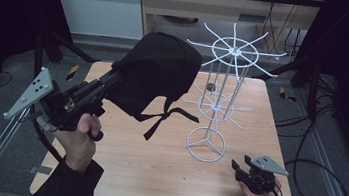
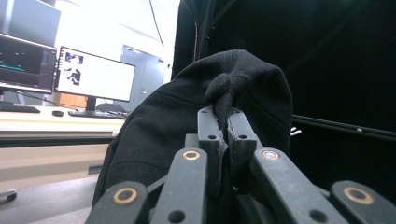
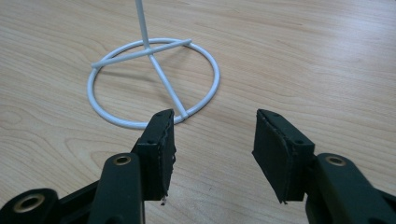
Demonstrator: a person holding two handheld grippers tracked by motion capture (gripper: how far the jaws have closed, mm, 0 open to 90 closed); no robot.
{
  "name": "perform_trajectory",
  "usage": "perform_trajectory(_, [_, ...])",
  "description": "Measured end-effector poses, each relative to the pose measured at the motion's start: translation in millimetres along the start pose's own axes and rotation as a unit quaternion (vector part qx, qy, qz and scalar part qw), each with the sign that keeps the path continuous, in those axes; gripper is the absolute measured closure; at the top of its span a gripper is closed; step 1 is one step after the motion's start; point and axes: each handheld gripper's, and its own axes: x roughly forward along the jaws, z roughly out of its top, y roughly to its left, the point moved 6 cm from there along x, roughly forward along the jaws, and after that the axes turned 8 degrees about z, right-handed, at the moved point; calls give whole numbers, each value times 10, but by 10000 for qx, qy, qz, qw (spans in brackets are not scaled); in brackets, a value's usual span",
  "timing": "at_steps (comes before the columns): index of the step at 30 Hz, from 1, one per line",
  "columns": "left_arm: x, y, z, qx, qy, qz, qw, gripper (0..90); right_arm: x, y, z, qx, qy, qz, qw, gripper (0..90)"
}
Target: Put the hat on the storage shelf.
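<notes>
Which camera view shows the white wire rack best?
The high view: the whole white wire rack stands on the table, spoked top to ring base. The right gripper view gives just its base ring; the left gripper view gives the black hat.

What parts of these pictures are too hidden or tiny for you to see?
- High view: the black fabric cap hides the left tongs' tips and part of the white wire rack.
- High view: the small dark thing behind the rack is too small to name.
- Left gripper view: the monitor picture is too blurred to read.
</notes>
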Motion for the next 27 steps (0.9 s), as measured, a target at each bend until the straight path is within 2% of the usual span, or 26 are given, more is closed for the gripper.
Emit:
perform_trajectory(4, [139,-92,-36,35,102,-24,9999,860,3,12,-2,37,18,33,10000,484])
perform_trajectory(10, [248,-142,-110,43,228,-22,9997,856,10,9,-5,5,25,39,10000,484])
perform_trajectory(15, [342,-185,-230,132,418,-33,9990,851,13,19,-6,16,42,66,10000,484])
perform_trajectory(22, [331,-173,-337,125,573,-53,9983,835,19,25,-14,21,71,85,9999,483])
perform_trajectory(27, [282,-166,-508,159,796,-96,9967,824,26,18,-19,-7,79,74,9999,480])
